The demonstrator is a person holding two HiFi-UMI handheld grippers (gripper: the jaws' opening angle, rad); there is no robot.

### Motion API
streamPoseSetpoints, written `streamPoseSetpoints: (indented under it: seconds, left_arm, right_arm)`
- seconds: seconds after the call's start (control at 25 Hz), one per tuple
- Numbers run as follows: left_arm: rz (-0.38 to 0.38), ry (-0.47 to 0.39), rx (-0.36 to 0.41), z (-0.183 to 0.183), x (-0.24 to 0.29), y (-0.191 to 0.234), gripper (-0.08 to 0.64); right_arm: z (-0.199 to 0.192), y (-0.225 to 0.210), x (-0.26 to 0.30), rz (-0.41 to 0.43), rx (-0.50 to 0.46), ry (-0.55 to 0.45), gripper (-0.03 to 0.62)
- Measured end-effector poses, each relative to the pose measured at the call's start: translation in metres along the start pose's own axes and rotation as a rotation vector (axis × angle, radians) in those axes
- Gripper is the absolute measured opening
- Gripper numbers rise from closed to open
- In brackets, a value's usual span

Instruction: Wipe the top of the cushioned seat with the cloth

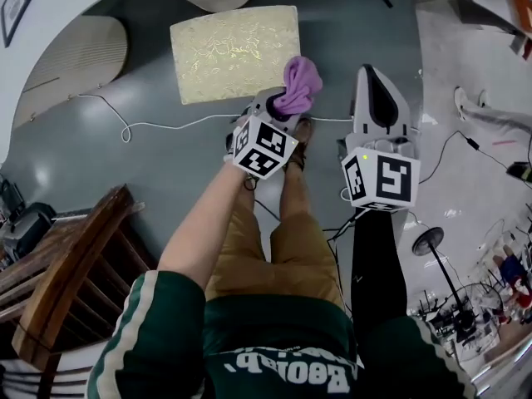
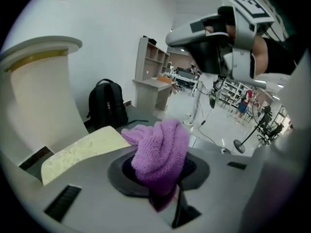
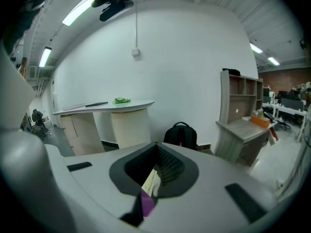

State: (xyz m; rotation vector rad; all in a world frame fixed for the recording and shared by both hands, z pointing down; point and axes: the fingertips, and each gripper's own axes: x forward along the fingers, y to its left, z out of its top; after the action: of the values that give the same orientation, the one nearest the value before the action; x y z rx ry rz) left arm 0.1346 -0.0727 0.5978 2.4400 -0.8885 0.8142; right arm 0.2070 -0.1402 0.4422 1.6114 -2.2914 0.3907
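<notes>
Left tool [image 1: 281, 113] is clenched on the purple cloth [image 1: 302, 83], bunched just beside the near right corner of the yellow seat [image 1: 235, 52] on the floor [image 1: 125, 173]. Right tool [image 1: 374, 73], jaws together and empty, hovers alongside

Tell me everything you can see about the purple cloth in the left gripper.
The purple cloth looks like soft, looped terry, bunched into a crumpled wad with one fold sticking out sideways. The left gripper has its jaws shut on the lower part, so most of the cloth bulges out beyond the tips. In the head view it sits over the near right corner of the pale yellow patterned cushion; whether it touches the cushion cannot be told.
</notes>
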Motion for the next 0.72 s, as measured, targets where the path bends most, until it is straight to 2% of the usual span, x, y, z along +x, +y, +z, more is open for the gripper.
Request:
streamPoseSetpoints:
  seconds: [0.08,0.2,0.28,0.48,0.72]
  left_arm:
    - [-0.008,0.089,0.021,-0.023,0.026,0.002,0.114]
    - [0.021,0.341,0.055,-0.083,0.053,0.021,0.114]
    - [0.051,0.432,0.053,-0.106,0.06,0.032,0.114]
    - [0.078,0.42,0.026,-0.104,0.059,0.039,0.114]
    - [0.082,0.403,0.002,-0.11,0.051,0.043,0.114]
  right_arm:
    - [-0.009,-0.012,-0.005,-0.005,0.011,0.009,0.009]
    - [-0.019,-0.028,-0.01,-0.012,0.026,0.018,0.009]
    - [-0.024,-0.038,-0.013,-0.019,0.035,0.023,0.009]
    - [-0.031,-0.047,-0.015,-0.024,0.04,0.026,0.009]
    - [-0.025,-0.032,-0.01,-0.013,0.029,0.02,0.009]
